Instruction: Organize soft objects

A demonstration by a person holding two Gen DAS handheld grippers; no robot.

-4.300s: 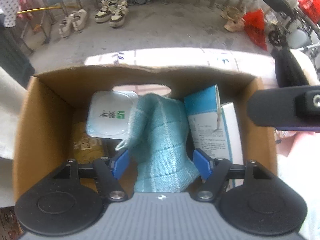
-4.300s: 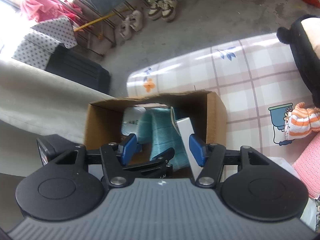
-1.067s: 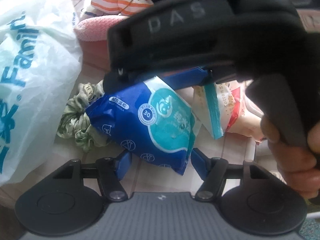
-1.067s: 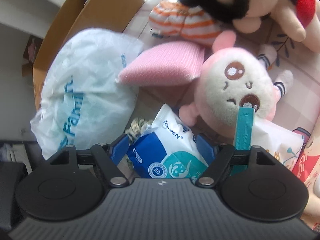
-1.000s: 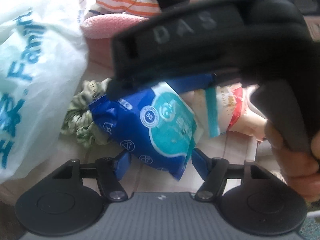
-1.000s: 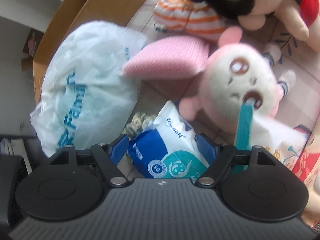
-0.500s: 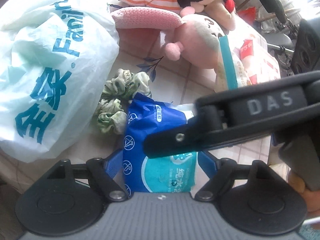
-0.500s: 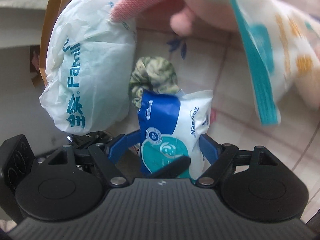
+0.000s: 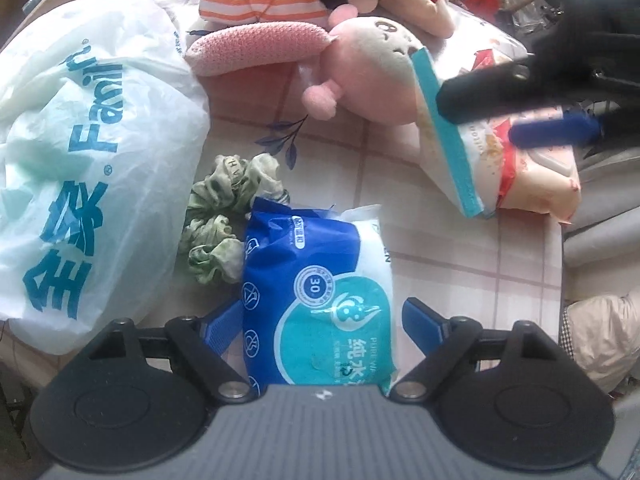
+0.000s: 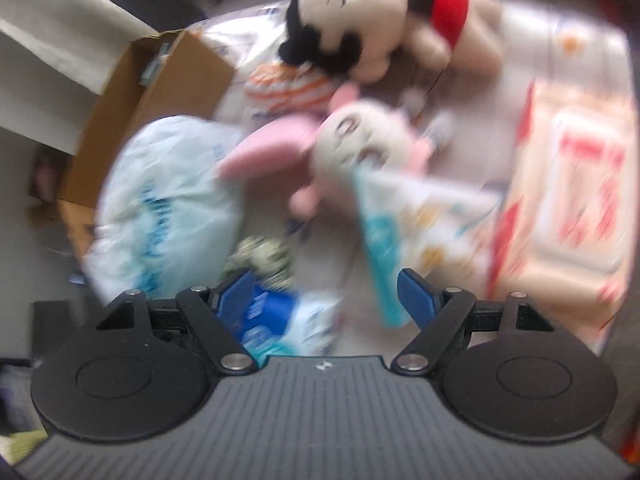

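Observation:
A blue and teal wet-wipes pack (image 9: 316, 300) lies on the checked tablecloth between the fingers of my left gripper (image 9: 324, 324). Its jaws are opening; the right pad stands clear of the pack and the left pad is beside its edge. Green scrunchies (image 9: 224, 216) lie against the pack's far left corner. My right gripper (image 9: 480, 118) hovers over a teal-edged cotton pack (image 9: 480, 168) at the right. In the blurred right wrist view, the right gripper (image 10: 328, 296) is open and empty, with the wipes pack (image 10: 280, 320) low by its left finger.
A white plastic bag (image 9: 80, 168) with blue print fills the left. Behind lie a pink plush (image 9: 360, 72), a pink knitted piece (image 9: 256, 52), a striped orange item (image 9: 256, 4) and a black-haired doll (image 10: 380, 20). The cardboard box (image 10: 160, 92) stands at far left.
The right gripper has drawn away from above the wipes pack, up and to the right. The left jaws have spread wider around the pack, which now lies flat.

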